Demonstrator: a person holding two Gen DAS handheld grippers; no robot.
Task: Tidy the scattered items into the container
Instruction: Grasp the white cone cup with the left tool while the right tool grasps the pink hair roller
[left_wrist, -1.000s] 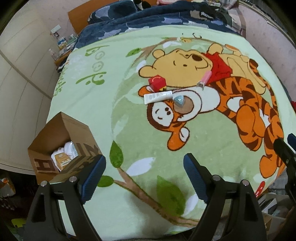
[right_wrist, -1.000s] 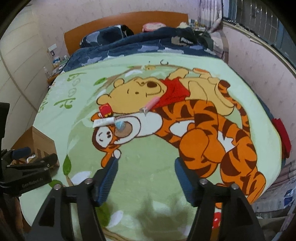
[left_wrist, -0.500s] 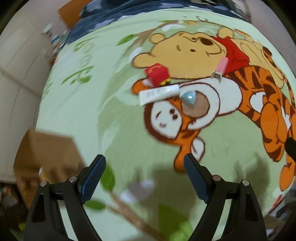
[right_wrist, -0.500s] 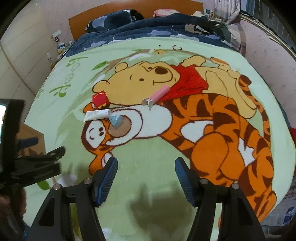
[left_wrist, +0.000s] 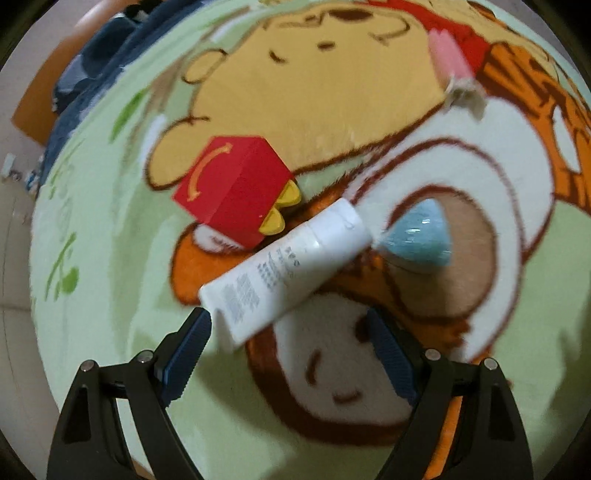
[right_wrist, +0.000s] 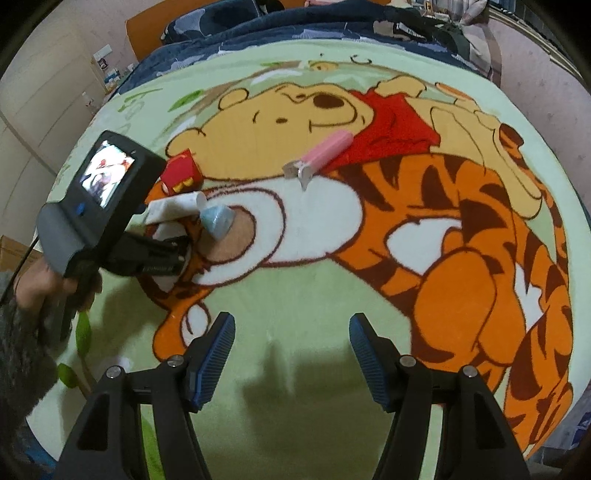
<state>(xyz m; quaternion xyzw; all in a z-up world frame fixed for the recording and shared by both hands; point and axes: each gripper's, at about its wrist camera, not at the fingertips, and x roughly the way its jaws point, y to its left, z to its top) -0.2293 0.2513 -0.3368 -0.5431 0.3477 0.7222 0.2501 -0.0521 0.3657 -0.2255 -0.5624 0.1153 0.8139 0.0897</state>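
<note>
left gripper (left_wrist: 288, 350) is wide open w/ nothing held, jaws either side of the crimped end of the white tube (left_wrist: 284, 273). imo close across the flat tail, not the cap end, so it won't nudge the red box (left_wrist: 232, 192) or blue cone (left_wrist: 421, 238) touching it. pink tube (right_wrist: 325, 151) sits well apart w/ open blanket (right_wrist: 295, 295) around it. right gripper (right_wrist: 291, 354) is about half open, empty, lots of room. container isn't in view

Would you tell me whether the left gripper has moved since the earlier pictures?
Yes. The left gripper has come down toward the white tube on the blanket, whose printed figures loom larger; nothing is between its fingers.
</note>
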